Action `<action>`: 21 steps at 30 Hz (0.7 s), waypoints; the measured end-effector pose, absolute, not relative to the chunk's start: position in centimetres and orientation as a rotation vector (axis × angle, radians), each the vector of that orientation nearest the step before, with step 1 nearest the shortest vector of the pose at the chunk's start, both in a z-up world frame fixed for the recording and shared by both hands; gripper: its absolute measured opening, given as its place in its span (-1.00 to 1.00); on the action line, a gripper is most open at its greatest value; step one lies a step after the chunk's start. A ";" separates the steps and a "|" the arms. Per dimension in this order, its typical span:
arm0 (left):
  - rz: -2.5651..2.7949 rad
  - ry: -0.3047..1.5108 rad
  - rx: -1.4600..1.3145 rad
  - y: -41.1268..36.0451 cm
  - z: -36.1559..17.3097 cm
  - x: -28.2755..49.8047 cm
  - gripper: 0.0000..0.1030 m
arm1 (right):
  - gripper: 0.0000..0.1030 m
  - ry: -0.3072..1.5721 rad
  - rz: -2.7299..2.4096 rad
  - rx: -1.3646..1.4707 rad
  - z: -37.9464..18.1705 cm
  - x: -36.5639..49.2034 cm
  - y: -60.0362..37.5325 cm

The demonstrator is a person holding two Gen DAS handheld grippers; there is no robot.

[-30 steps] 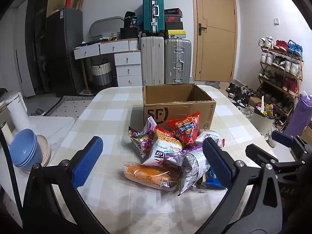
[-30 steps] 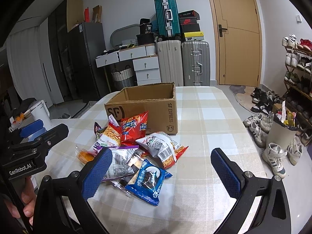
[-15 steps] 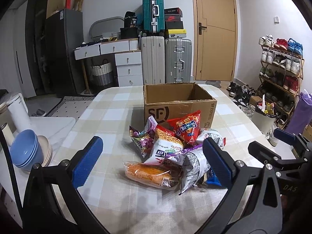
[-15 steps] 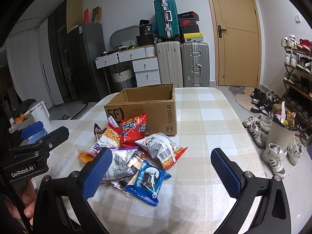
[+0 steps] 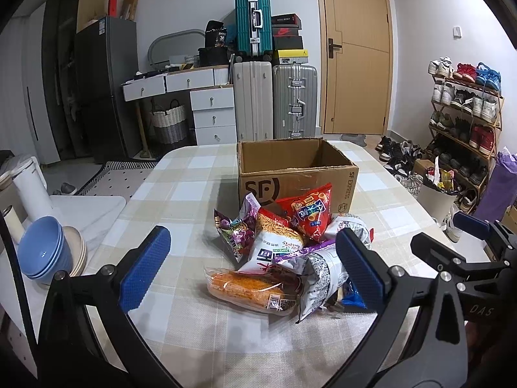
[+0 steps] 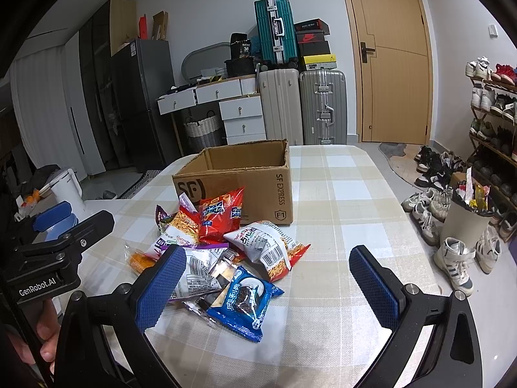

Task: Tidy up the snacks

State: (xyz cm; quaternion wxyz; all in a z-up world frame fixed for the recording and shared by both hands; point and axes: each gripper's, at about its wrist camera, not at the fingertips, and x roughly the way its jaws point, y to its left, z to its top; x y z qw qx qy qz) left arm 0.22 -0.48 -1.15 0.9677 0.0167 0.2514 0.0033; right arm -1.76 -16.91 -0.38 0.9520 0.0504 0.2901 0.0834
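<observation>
A pile of snack bags (image 5: 284, 258) lies on the checked surface (image 5: 181, 190), right in front of an open brown box (image 5: 295, 174). The red bag (image 5: 308, 211) on top leans against the box. An orange bag (image 5: 252, 287) lies at the near edge of the pile. A blue cookie bag (image 6: 244, 300) lies at the near edge on the other side, beside a white bag with orange ends (image 6: 269, 245).

The left hand-held gripper (image 5: 255, 271) hangs above the surface near the pile, its blue fingers wide apart, holding nothing. The right hand-held gripper (image 6: 268, 286) is wide apart too, holding nothing.

Blue bowls (image 5: 43, 253) are stacked off to the left. Suitcases (image 5: 274, 100) stand by the far wall.
</observation>
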 end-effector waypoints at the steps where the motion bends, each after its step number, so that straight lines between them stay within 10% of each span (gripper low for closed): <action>1: 0.006 0.510 0.033 -0.5 -1.2 0.2 0.98 | 1.00 0.590 0.169 0.102 -0.4 -1.7 -16.9; 21: 0.012 0.523 0.032 -0.4 -1.6 0.3 0.98 | 1.00 0.596 0.197 0.111 -0.5 -1.7 -16.6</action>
